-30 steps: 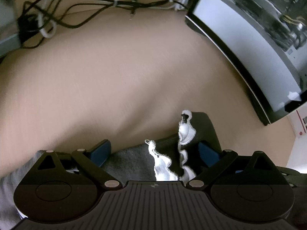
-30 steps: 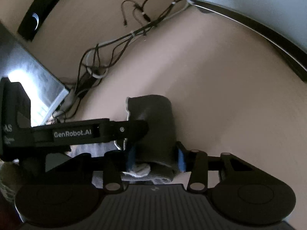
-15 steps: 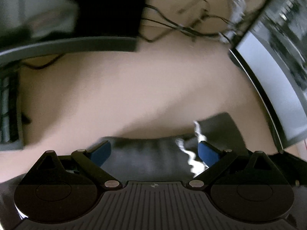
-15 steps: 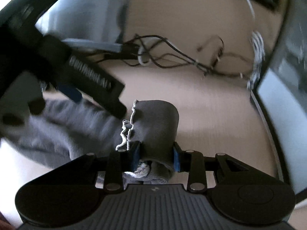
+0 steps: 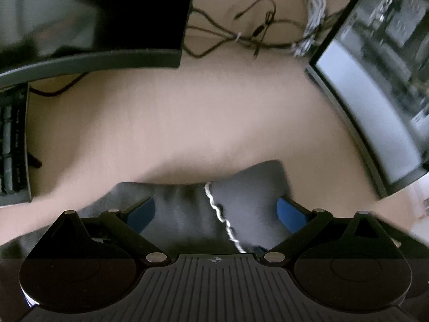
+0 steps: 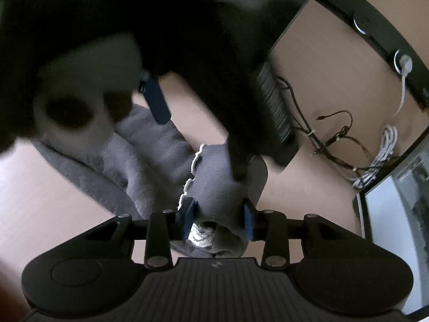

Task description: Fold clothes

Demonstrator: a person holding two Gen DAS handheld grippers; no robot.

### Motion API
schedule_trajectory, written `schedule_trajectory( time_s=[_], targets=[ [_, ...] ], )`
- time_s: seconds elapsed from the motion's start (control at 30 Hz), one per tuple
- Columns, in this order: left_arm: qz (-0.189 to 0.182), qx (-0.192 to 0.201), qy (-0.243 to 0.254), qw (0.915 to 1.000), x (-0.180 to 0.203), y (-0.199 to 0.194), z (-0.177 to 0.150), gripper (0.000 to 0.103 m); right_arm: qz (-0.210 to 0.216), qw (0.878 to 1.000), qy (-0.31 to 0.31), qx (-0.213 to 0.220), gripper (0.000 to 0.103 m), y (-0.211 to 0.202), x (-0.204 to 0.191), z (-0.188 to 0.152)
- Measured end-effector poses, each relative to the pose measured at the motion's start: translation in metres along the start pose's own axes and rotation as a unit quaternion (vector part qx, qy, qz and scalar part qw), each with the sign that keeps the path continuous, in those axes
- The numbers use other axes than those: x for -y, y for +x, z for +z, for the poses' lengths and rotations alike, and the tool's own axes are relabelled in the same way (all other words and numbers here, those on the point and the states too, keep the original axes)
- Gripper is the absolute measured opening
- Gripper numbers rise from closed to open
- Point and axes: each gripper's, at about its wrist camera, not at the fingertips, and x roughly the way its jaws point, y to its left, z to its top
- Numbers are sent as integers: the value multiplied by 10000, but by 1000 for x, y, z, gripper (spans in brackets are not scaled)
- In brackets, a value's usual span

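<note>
A grey garment [image 5: 187, 209] with a white wavy trim [image 5: 214, 209] lies on the beige table [image 5: 187, 123]. In the left wrist view my left gripper [image 5: 215, 210] is open, its blue pads [image 5: 142, 213] wide apart on either side of the cloth, not pinching it. In the right wrist view my right gripper [image 6: 218, 218] is shut on a bunched fold of the grey garment [image 6: 217, 182]. The rest of the garment [image 6: 128, 171] trails to the left. The left gripper's blue finger [image 6: 156, 102] hangs over the cloth there, with its dark body blurred above.
A monitor [image 5: 375, 94] stands at the right, and a dark monitor [image 5: 93, 18] at the back left. A keyboard [image 5: 12, 145] lies at the left edge. Cables [image 5: 254, 35] tangle at the back of the table. The right wrist view shows cables [image 6: 348, 147] and a screen [image 6: 394, 209].
Both grippers swung round, so the views turned left. The right gripper stayed shut on the fold. The left gripper stayed open and now sits over the flatter cloth.
</note>
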Motion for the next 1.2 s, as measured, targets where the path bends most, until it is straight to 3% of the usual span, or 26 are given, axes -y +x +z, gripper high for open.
schedule_trajectory(
  time_s=[0.13, 0.2, 0.27, 0.33, 0.53, 0.67, 0.73, 0.87, 0.97, 1.03, 1.07, 1.1, 1.2],
  targets=[
    [175, -55, 86, 9998, 0, 6, -2, 101, 515, 9918, 1172, 53, 43, -13, 38, -7],
    [242, -77, 97, 9996, -1, 8, -4, 100, 899, 9736, 2095, 82, 56, -17, 65, -15],
    [308, -98, 108, 9994, -3, 9, -5, 100, 1140, 9506, 2888, 56, 56, -9, 89, -23],
    [375, -120, 120, 9992, -4, 11, -7, 100, 1161, 9377, 3274, 13, 57, 1, 101, -28],
    [575, -185, 153, 9981, -7, 16, -12, 100, 1027, 9289, 3559, 22, 57, 20, 99, -36],
    [596, -186, 50, 9980, -13, 12, -16, 100, 1046, 9307, 3505, -34, 57, 13, 99, -38],
    [500, -135, -110, 9986, -20, 3, -19, 100, 991, 9299, 3543, -18, 57, 3, 112, -39],
    [362, -25, -441, 9984, -41, -25, -37, 100, 784, 9130, 4004, -21, 58, -3, 147, -51],
    [358, 4, -673, 9971, -60, -42, -52, 100, 501, 9104, 4106, -36, 58, 7, 158, -54],
    [414, -71, -858, 9954, -74, -48, -64, 100, 416, 9141, 4032, -56, 44, 17, 162, -54],
    [442, -109, -951, 9944, -82, -51, -70, 100, 381, 9172, 3965, -77, 15, 21, 163, -52],
    [441, -127, -1024, 9937, -88, -52, -73, 100, 350, 9210, 3878, -99, 7, 24, 162, -48],
    [433, -178, -1243, 9911, -106, -57, -83, 100, 375, 9305, 3642, -19, 6, 21, 160, -36]
  ],
)
